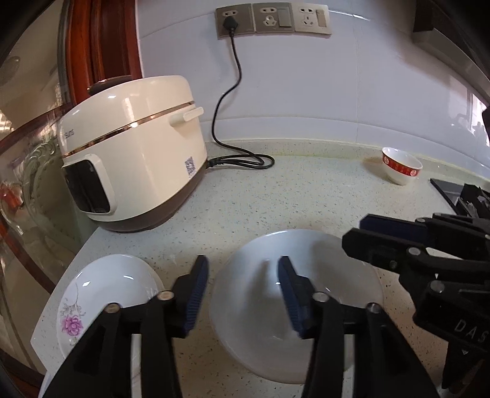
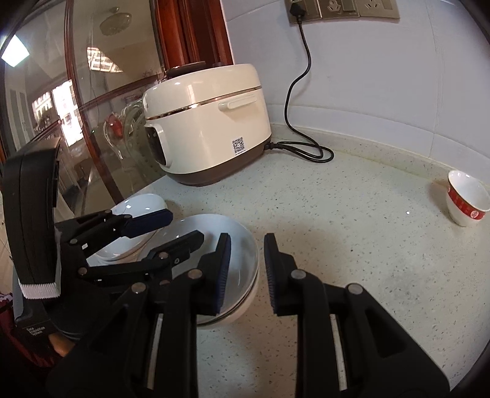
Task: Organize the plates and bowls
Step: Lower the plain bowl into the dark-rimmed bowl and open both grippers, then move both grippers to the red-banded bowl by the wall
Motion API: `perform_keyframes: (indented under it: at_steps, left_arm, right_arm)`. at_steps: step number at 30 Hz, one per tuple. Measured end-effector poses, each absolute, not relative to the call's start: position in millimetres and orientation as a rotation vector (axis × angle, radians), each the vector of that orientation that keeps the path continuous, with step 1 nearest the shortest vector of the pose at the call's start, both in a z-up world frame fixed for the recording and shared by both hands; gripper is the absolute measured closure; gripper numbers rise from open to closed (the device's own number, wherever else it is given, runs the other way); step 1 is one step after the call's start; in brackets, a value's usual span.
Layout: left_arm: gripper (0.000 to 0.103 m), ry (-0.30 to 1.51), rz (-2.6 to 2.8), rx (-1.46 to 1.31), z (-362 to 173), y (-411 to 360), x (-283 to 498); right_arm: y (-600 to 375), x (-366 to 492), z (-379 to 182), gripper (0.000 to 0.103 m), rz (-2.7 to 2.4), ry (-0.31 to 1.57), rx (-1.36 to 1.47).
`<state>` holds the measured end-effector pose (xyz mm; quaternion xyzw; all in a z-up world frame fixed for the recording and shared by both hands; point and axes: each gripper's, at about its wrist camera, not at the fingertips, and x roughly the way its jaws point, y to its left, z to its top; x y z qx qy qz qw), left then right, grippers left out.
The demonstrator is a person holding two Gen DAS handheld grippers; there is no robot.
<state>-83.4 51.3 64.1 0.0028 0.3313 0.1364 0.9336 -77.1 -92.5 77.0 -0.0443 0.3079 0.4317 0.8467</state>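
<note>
A plain white bowl point(image 1: 294, 306) sits on the speckled counter; it also shows in the right wrist view point(image 2: 242, 269). My left gripper point(image 1: 243, 269) is open, its jaws astride the bowl's left rim. A white plate with a purple flower point(image 1: 104, 294) lies left of it by the counter edge, also seen in the right wrist view point(image 2: 137, 205). My right gripper point(image 2: 247, 245) is open over the bowl's right rim, holding nothing. A small red-banded white bowl point(image 1: 401, 164) stands far right by the wall, also seen in the right wrist view point(image 2: 467, 197).
A cream rice cooker point(image 1: 134, 147) stands at the back left, its black cord point(image 1: 242, 159) running to a wall socket point(image 1: 234, 23). A glass cabinet door point(image 2: 76, 107) borders the counter's left edge. A dark stove edge point(image 1: 459, 196) lies at the right.
</note>
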Motion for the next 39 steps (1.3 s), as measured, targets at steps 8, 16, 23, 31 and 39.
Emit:
perform_keyframes:
  at_steps: [8, 16, 23, 31, 39]
  left_arm:
    - [0.018, 0.637, 0.330, 0.035, 70.4, 49.8, -88.7]
    - [0.018, 0.645, 0.324, 0.060, 68.7, 40.7, -88.4]
    - [0.018, 0.589, 0.294, 0.057, 85.6, 22.9, -85.4]
    - [0.012, 0.513, 0.077, -0.078, 112.4, -34.7, -40.0]
    - [0.006, 0.585, 0.072, -0.250, 93.1, -75.6, 60.2]
  right_arm:
    - [-99.5, -72.9, 80.0, 0.037, 0.917, 0.655, -0.037]
    - [-126.9, -55.3, 88.2, 0.022, 0.852, 0.645, 0.112]
    - [-138.8, -42.8, 87.9, 0.018, 0.785, 0.666, 0.145]
    - [-210.9, -12.3, 99.4, 0.015, 0.475, 0.602, 0.233]
    - [-305.5, 30.8, 72.0, 0.015, 0.184, 0.664, 0.460]
